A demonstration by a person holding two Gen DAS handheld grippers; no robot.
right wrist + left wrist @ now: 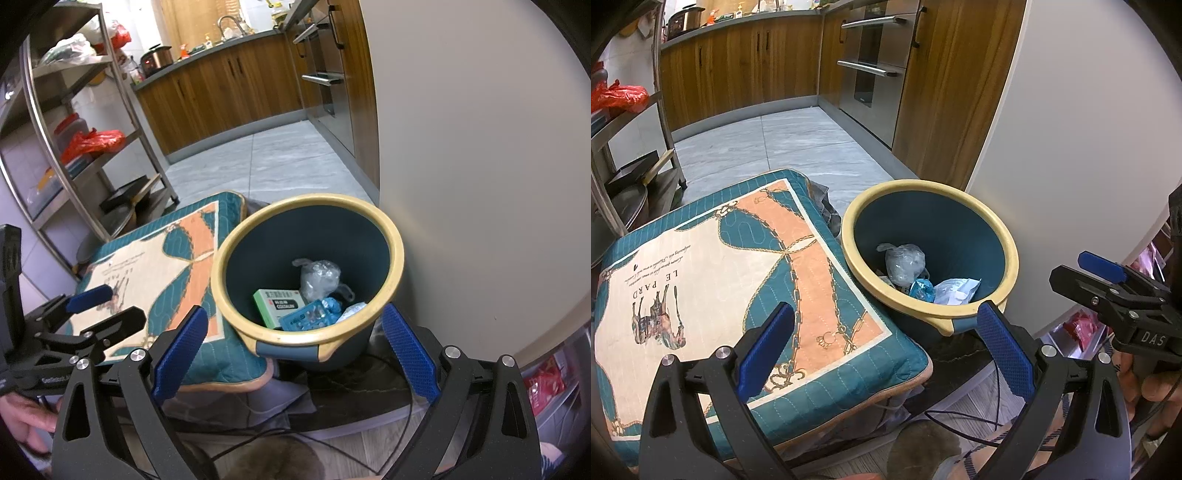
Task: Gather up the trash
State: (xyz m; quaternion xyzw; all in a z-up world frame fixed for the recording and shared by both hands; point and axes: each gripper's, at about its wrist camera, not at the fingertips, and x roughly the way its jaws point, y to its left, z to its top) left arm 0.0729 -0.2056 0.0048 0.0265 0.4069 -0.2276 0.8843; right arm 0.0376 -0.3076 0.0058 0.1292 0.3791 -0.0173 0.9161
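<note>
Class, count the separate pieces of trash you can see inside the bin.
4. A clear plastic bag at the back, a green box front left, a blue blister pack against it, and a white wrapper front right. More may lie hidden underneath in the bin.

Your left hand-held gripper [886, 347] has its blue-padded fingers [766, 347] spread wide, holding nothing. Your right hand-held gripper [291, 354] is likewise spread wide and empty, level beside the left. Your right hand [1152, 384] and left hand [26, 417] grip the handles.
</note>
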